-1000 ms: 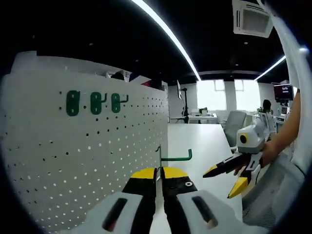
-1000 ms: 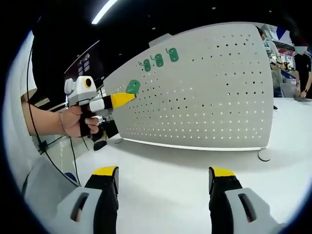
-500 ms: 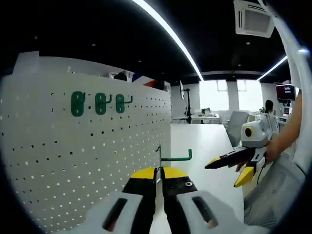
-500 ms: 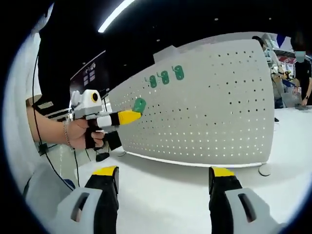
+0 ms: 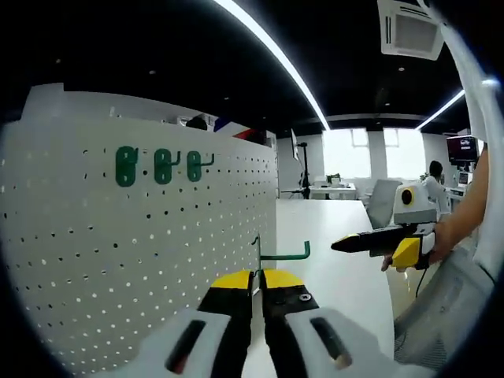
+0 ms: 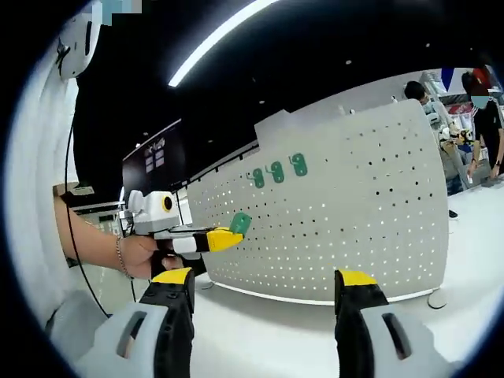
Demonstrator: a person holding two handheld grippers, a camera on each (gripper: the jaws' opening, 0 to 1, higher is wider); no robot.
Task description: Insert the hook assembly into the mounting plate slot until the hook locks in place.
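A white perforated mounting plate (image 5: 142, 260) stands upright on the left, with three green hooks (image 5: 163, 166) set in a row near its top. My left gripper (image 5: 257, 278) is shut on a green hook assembly (image 5: 283, 254), whose rod sticks out to the right just off the plate's edge. In the right gripper view the same plate (image 6: 354, 220) carries the three hooks (image 6: 277, 171). There, the left gripper (image 6: 223, 239) holds the green hook (image 6: 241, 223) close to the plate's near end. My right gripper (image 6: 266, 277) is open and holds nothing; it is also seen side-on as the right gripper (image 5: 374, 242).
The plate stands on a white table (image 6: 276, 339), with a round foot (image 6: 435, 298) at its far end. A person's hand (image 6: 146, 256) holds the left gripper. People (image 6: 484, 118) stand behind the plate. Office desks (image 5: 327, 189) lie far off.
The right gripper has lifted and levelled out, so its view now looks higher. The left gripper still grips the hook and sits a little closer to the plate's end.
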